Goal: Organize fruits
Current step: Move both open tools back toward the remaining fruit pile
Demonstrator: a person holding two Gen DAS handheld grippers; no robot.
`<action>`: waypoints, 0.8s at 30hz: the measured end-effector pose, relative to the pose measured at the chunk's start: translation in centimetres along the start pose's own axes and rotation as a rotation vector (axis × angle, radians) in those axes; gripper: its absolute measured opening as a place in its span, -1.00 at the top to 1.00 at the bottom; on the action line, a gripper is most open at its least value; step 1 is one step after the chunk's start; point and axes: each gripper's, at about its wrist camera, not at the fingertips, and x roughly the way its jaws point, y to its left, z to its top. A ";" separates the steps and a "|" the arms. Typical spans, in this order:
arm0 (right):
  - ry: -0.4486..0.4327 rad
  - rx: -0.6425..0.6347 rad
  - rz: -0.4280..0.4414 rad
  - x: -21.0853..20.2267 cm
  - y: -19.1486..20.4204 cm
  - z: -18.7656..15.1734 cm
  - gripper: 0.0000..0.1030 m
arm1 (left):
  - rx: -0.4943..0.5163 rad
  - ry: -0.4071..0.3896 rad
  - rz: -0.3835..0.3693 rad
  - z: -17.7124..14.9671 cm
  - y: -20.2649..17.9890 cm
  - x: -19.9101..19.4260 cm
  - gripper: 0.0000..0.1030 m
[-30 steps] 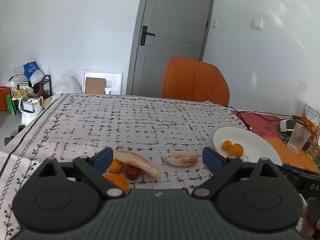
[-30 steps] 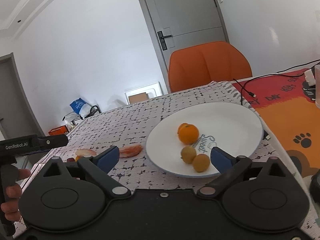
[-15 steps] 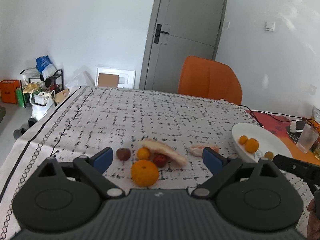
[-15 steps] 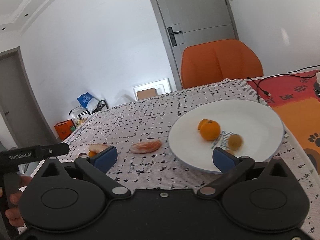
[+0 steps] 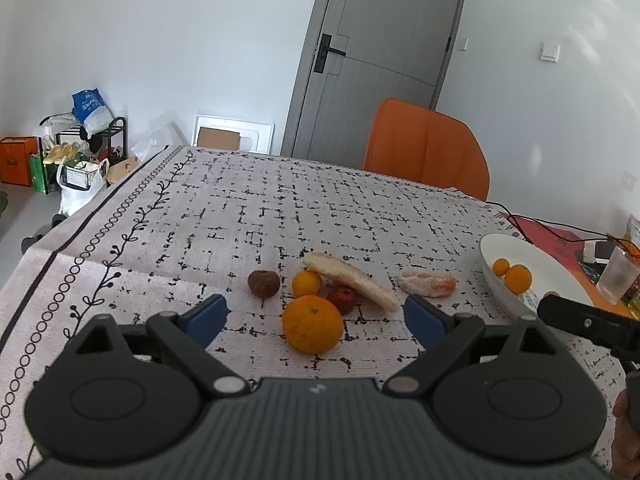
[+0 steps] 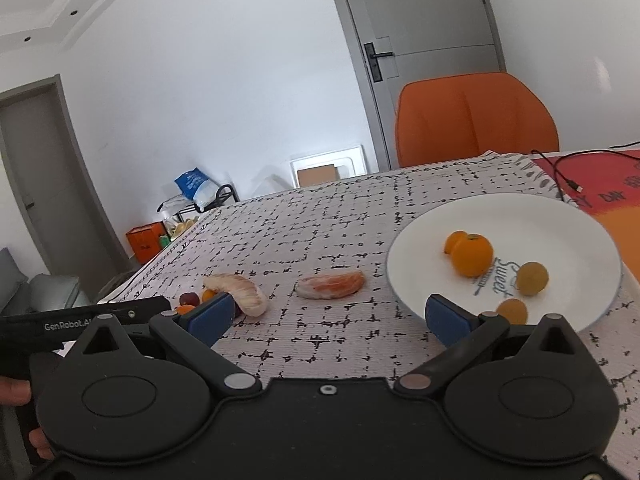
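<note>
With both left gripper [image 5: 314, 317] and right gripper [image 6: 326, 313] spread wide and empty, centre left jaws around large round orange [image 5: 312, 324] lying on patterned tablecloth [image 5: 248, 216], close gently, then carry to white ceramic plate [image 6: 560, 216].

We hold the left gripper [image 5: 316, 315] low and level, its blue-padded fingers [image 5: 208, 317] spread wide with nothing between them. Our right gripper [image 6: 328, 317] sits the same way, fingers [image 6: 444, 320] wide apart and empty. Each gripper shows at the edge of the other's view, with a hand [image 6: 16, 394] on the left one's handle.
</note>
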 end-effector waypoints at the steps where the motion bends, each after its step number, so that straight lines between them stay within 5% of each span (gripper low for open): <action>1: 0.001 -0.002 0.004 0.1 0.1 0.0 -1.00 | -0.004 0.003 -0.001 0.0 0.1 0.2 -0.83; 15: 0.041 -0.016 0.023 2.0 0.8 -0.1 -1.00 | -0.009 0.039 -0.025 -0.7 -0.1 2.8 -0.69; 24: 0.054 -0.022 0.040 3.2 0.9 0.0 -1.00 | -0.022 0.058 -0.011 -0.8 0.2 4.0 -0.33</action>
